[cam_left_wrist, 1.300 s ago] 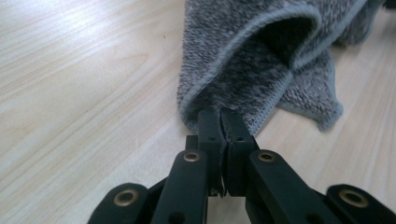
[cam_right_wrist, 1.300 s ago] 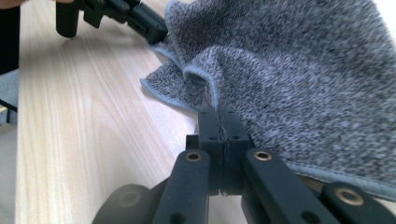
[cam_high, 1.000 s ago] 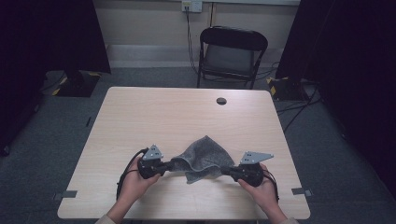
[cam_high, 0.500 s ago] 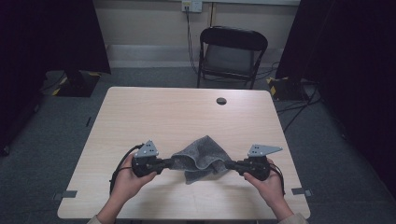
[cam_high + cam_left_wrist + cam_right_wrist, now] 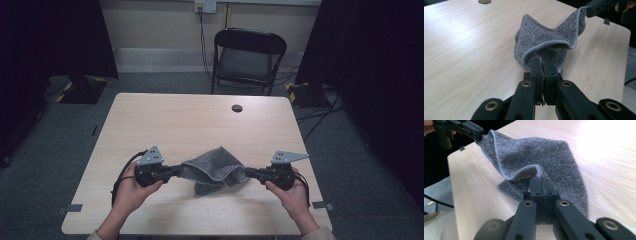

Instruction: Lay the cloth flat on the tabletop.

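Note:
A grey knitted cloth (image 5: 214, 167) with a pale hemmed edge hangs slack between my two grippers over the front half of the wooden table (image 5: 190, 125). My left gripper (image 5: 176, 170) is shut on the cloth's left corner, and its jaws pinch the hem in the left gripper view (image 5: 542, 62). My right gripper (image 5: 248, 173) is shut on the opposite corner (image 5: 541, 181). The cloth (image 5: 549, 37) sags in the middle, with its lower fold resting on the table. In the right gripper view the cloth (image 5: 544, 155) spreads toward the other gripper at the top left.
A round dark grommet (image 5: 237, 108) sits near the table's far edge. A black folding chair (image 5: 247, 57) stands behind the table. Cables trail from both grippers near the front edge.
Both grippers have drawn apart sideways, left going left and right going right, and the cloth between them has been pulled wider and flatter.

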Available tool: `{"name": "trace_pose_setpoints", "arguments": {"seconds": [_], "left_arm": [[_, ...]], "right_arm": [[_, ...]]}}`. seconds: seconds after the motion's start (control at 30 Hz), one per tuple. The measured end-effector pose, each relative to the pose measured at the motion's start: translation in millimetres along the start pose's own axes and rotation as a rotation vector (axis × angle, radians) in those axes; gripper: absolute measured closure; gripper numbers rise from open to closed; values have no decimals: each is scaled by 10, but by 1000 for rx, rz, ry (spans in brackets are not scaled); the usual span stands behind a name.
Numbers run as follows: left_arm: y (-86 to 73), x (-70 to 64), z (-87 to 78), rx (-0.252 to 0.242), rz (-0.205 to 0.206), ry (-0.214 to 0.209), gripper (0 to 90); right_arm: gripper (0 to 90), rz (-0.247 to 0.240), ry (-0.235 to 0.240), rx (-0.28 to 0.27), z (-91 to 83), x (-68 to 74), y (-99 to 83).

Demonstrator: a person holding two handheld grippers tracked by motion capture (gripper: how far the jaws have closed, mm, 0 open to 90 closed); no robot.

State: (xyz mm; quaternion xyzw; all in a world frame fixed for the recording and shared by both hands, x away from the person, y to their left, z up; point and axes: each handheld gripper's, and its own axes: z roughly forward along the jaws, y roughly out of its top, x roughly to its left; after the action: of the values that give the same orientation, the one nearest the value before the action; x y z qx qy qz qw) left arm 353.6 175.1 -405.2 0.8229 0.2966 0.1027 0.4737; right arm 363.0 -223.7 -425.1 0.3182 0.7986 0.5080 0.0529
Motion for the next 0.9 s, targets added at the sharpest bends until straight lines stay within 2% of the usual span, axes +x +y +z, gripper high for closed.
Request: {"name": "trace_pose_setpoints", "arguments": {"seconds": [0.23, 0.33, 0.5, 0.53, 0.8, 0.9], "left_arm": [[176, 189, 119, 8, -5, 28, 880], [238, 257, 155, -5, -17, 33, 879], [274, 327, 211, 4, -22, 40, 878], [280, 359, 249, 4, -33, 34, 878], [356, 439, 340, 15, -24, 46, 878], [400, 523, 415, 34, -41, 48, 876]], "right_arm": [[900, 17, -28, 17, 23, -171, 147], [900, 18, -40, 27, 28, -226, 208], [900, 33, -54, 39, 28, -305, 262], [900, 35, -61, 38, 25, -325, 271], [900, 59, -81, 31, 6, -464, 346], [899, 66, -89, 49, 37, -520, 364]]}}
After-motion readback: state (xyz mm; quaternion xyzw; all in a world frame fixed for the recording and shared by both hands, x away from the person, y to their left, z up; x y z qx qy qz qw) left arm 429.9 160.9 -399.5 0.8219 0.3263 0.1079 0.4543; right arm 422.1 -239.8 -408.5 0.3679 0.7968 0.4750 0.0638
